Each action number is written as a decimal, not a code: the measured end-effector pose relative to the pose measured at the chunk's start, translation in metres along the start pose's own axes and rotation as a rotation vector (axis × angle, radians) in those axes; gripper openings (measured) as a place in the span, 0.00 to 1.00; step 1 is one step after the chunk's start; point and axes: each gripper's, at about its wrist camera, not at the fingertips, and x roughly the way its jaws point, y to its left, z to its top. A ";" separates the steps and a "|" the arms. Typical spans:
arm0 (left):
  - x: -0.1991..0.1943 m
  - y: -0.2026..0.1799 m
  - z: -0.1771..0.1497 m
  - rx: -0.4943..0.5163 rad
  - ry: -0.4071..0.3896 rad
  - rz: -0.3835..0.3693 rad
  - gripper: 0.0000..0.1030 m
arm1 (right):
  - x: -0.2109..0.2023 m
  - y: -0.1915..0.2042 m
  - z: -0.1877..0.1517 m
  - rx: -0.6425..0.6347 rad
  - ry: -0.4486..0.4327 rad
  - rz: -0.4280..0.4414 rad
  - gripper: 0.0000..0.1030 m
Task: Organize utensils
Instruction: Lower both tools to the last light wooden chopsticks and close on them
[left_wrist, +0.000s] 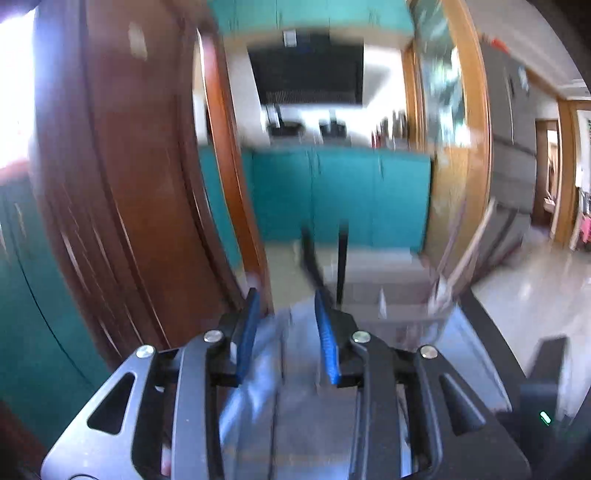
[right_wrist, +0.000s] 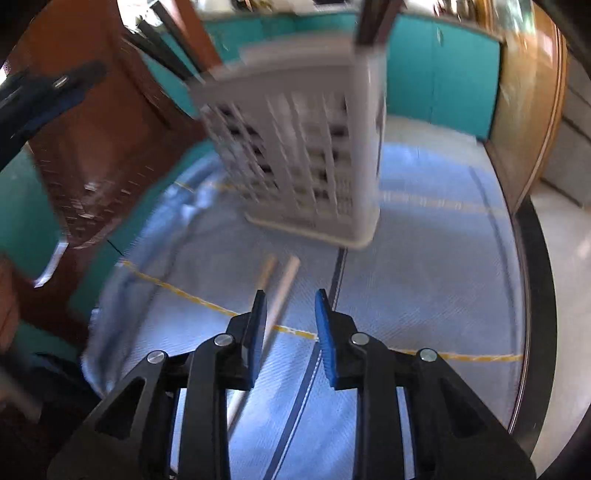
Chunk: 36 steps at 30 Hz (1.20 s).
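The right wrist view looks steeply down on a desk spread with a pale blue cloth (right_wrist: 424, 280) marked by thin yellow and dark lines. A grey slotted utensil holder (right_wrist: 303, 147) stands upright on it, blurred, with dark handles (right_wrist: 373, 22) rising from its top. In front of the holder, a pair of light wooden chopsticks (right_wrist: 280, 288) lies on the cloth, running back under the left finger of the right gripper (right_wrist: 290, 325). Its jaws stand partly open with nothing pressed between the blue pads; the chopsticks sit below and to the left of the gap, not gripped. At the upper left of this view a dark, blurred shape with a blue edge shows, probably the left gripper.

The left wrist view aims more level and shows what the other misses: a doorway to a kitchen with teal cabinets (left_wrist: 332, 192). The left gripper (left_wrist: 286, 317) also has its jaws partly open and empty, over the same blue cloth. Just beyond the pads, two dark utensil handles (left_wrist: 341, 258) stick up, heavily smeared.
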 end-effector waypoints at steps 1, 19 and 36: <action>0.004 0.001 -0.003 -0.004 0.029 -0.004 0.31 | 0.009 0.000 0.000 0.013 0.019 -0.008 0.27; 0.049 0.001 -0.044 0.051 0.289 -0.033 0.38 | 0.021 -0.021 -0.009 0.107 0.088 -0.222 0.07; 0.099 -0.063 -0.120 0.143 0.610 -0.208 0.28 | -0.008 -0.053 -0.008 0.190 0.028 -0.197 0.14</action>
